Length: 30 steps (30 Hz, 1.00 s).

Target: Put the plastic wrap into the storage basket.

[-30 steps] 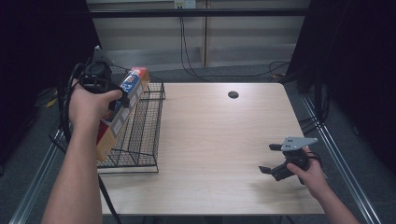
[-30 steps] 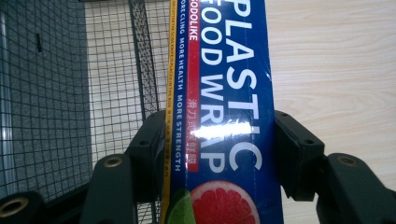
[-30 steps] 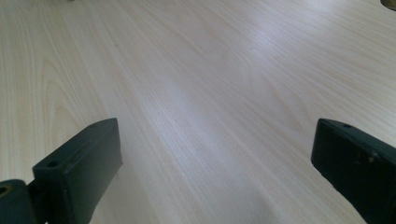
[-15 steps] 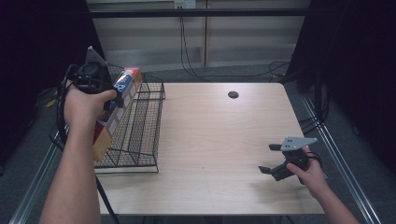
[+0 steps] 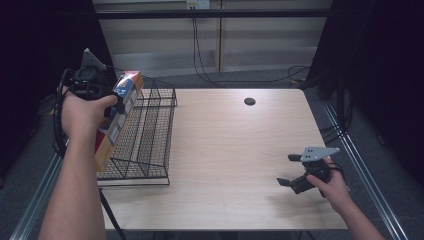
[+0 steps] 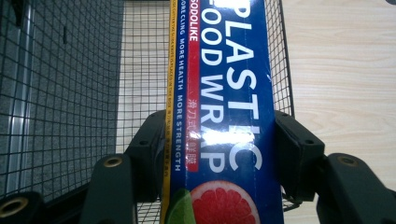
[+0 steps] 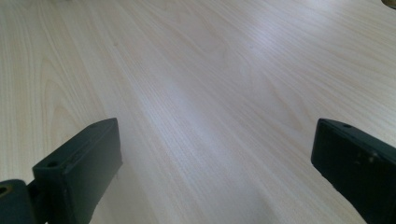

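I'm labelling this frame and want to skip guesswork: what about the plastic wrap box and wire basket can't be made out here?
- Plastic wrap box, left gripper view: both ends cut off by the frame edges.
- Same box, high view: lower part hidden behind the hand.
- Wire basket floor: partly covered by the box.

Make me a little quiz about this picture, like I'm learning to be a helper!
1. True or false: the left gripper is shut on the box.
2. What words are printed big on the box?
3. The right gripper is: A) holding a cup, B) open above the bare table, C) inside the basket.

Key
1. True: both jaws press the sides of the box, above the wire basket.
2. PLASTIC FOOD WRAP.
3. B: its jaws stand wide apart with nothing between them.
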{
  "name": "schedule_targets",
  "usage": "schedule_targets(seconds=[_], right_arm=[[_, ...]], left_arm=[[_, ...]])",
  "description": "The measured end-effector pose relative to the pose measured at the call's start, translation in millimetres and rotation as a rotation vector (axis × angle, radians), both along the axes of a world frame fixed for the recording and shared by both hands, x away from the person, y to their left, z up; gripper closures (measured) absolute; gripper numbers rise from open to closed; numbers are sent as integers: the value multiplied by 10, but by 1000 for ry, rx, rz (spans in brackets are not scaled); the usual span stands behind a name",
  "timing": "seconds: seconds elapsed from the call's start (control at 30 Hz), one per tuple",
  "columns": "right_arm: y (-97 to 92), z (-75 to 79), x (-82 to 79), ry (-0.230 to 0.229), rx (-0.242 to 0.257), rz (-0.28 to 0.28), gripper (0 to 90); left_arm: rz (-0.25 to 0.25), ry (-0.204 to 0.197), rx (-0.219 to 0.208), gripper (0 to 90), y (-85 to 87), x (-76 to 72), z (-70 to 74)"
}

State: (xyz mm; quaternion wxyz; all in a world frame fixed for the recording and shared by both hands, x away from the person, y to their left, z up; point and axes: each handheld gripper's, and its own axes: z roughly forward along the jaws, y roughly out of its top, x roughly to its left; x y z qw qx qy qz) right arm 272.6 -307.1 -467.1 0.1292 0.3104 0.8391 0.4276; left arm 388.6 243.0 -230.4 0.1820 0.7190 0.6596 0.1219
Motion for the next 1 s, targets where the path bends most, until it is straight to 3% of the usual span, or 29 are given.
schedule_targets(seconds=[1.0], right_arm=[[5, -4, -4, 0, -2, 3, 16]], left_arm=[[132, -6, -3, 432, 340, -73, -82]])
